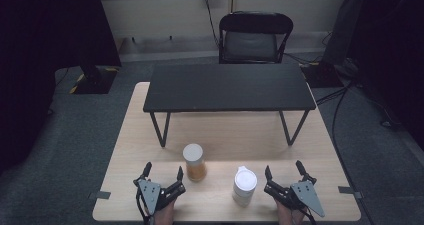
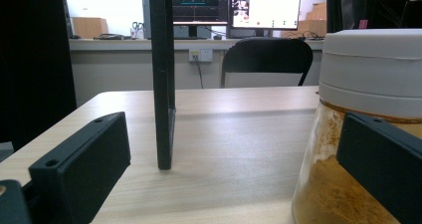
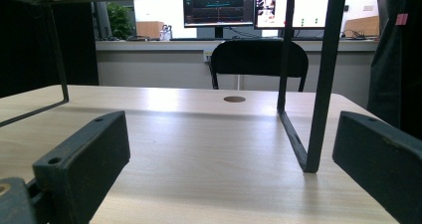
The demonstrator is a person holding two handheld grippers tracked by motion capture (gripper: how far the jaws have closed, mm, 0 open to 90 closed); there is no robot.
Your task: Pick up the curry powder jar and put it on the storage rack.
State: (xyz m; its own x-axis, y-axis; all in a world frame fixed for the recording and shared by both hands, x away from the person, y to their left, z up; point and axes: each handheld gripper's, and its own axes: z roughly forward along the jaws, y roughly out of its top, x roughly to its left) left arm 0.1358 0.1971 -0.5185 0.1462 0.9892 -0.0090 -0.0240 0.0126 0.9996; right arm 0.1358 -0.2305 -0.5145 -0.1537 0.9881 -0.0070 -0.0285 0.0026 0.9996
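A jar of orange-brown powder with a white lid (image 1: pixel 194 162) stands on the wooden table (image 1: pixel 225 135) near its front edge; in the left gripper view the jar (image 2: pixel 358 134) looms at the right, just ahead of the right jaw. A white lidded container (image 1: pixel 244 185) stands to its right. My left gripper (image 1: pixel 163 172) rests open at the front left, its jaws just left of the jar. My right gripper (image 1: pixel 284 170) rests open at the front right, beside the white container. Nothing sits between either pair of jaws.
A low black stand (image 1: pixel 229 87) on thin metal legs spans the middle of the table; one leg (image 2: pixel 163 79) stands ahead of my left gripper, another leg (image 3: pixel 318 84) ahead of my right. A black chair (image 1: pixel 255 37) stands beyond the table.
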